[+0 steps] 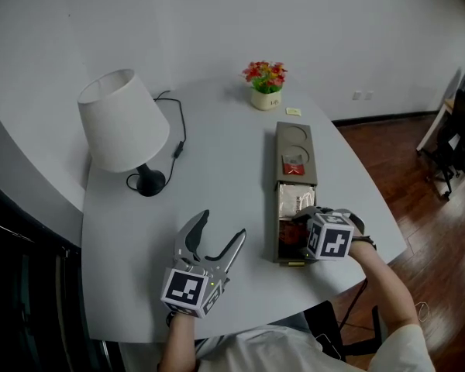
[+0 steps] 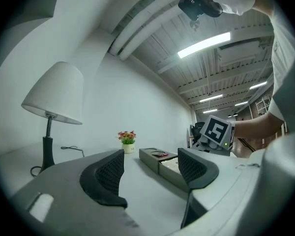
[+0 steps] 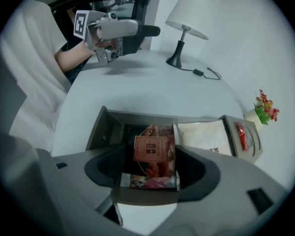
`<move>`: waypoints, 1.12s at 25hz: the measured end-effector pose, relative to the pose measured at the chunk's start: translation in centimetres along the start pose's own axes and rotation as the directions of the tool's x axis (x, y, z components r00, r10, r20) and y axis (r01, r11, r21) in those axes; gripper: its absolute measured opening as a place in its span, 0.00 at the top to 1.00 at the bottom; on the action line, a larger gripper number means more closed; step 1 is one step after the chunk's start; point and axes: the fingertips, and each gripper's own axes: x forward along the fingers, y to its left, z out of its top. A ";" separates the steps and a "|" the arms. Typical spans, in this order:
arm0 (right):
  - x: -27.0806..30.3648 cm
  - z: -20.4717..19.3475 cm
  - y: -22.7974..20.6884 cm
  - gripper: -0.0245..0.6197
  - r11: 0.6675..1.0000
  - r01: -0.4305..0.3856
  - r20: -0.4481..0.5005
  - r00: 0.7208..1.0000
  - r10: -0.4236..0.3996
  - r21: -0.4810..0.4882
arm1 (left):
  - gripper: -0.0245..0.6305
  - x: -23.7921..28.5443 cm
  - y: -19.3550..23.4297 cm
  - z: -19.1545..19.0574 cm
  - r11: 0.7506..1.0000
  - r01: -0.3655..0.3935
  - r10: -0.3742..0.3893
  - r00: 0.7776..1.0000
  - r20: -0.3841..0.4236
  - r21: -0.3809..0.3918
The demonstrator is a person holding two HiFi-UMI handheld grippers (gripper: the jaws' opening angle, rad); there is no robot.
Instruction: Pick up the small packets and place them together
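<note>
Lying in the oblong tray [image 3: 102, 126]: flat, glossy red packet [image 3: 155, 154].

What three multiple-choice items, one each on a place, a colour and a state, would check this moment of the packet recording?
1. Over which part of the tray is the right tool?
A) its far end
B) its nearest compartment
C) its middle compartment

2. What colour is the lampshade?
A) white
B) red
C) black

3. How do the left tool's jaws stand?
A) shut on a packet
B) shut, empty
C) apart, nothing between them

Answers:
1 B: its own view looks down on the dark red packet lying in that end compartment.
2 A: the shade is white in the head view.
3 C: its own view shows an open gap between the jaws, with no packet in it.
</note>
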 end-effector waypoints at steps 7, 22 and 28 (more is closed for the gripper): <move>0.2 0.2 0.0 0.69 1.000 0.006 -0.031 0.999 -0.005 0.006 | 0.44 0.1 0.5 -0.3 1.000 -0.008 0.008 1.000 -0.011 -0.010; -9.0 1.1 -5.2 0.78 0.956 0.279 0.186 0.938 -0.293 0.094 | 0.44 -0.1 0.7 -0.3 1.000 -0.007 0.006 1.000 -0.012 -0.016; -9.6 -2.6 -13.7 0.78 0.910 0.408 0.175 0.893 -0.415 0.075 | 0.44 -0.2 0.5 0.1 1.000 -0.007 0.007 1.000 -0.011 -0.004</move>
